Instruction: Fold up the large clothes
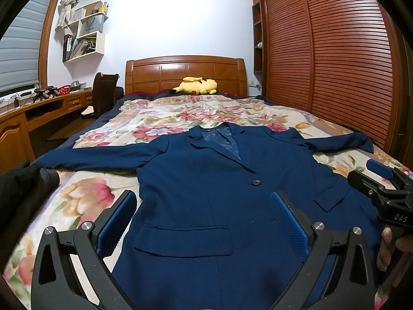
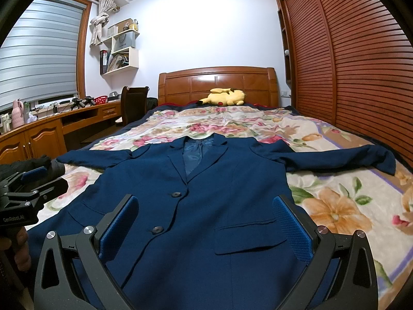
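Left wrist view: jacket spread flat, folding not yet begun

Left gripper (image 1: 202, 222) hovers spread wide and empty over the navy jacket (image 1: 206, 193), which lies face up on the bed (image 1: 85, 196), sleeves outstretched. Right gripper (image 2: 205, 228) likewise gapes empty. Likely next: pinch a sleeve and fold inward.

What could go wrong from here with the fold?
1. The navy blue suit jacket lies buttoned with both sleeves spread wide; a sleeve may trail and bunch.
2. The crumpled floral blanket underneath could get pinched along with the hem.
3. Both open tools, left tool and right tool, could collide.
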`<state>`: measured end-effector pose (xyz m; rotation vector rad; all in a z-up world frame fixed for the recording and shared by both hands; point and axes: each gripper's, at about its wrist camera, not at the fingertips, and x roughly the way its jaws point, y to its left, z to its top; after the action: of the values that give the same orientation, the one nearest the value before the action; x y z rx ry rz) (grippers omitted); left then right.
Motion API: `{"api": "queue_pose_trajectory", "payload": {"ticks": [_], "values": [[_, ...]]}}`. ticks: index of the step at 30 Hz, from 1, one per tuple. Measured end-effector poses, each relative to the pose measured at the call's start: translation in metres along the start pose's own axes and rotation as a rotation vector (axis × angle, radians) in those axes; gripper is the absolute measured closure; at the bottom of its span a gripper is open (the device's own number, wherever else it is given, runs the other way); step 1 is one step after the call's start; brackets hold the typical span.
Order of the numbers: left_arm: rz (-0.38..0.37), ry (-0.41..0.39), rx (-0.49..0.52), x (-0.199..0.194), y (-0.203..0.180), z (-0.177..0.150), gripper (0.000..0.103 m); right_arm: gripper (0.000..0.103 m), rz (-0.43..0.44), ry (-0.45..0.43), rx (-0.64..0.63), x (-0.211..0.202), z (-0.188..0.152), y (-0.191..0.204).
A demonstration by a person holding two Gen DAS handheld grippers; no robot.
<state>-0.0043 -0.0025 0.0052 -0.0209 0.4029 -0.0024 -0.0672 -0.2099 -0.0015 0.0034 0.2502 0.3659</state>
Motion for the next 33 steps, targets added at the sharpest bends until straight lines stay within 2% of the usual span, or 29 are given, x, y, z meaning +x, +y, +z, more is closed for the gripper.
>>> {"api": "queue_pose_trajectory", "payload": {"ticks": [33], "values": [[-0.002,-0.003,0.002,-0.0005,0.0004,-0.0018,0.000,0.000,0.001,0.000,0.001,0.0001,-0.0002,-0.0002]]}}
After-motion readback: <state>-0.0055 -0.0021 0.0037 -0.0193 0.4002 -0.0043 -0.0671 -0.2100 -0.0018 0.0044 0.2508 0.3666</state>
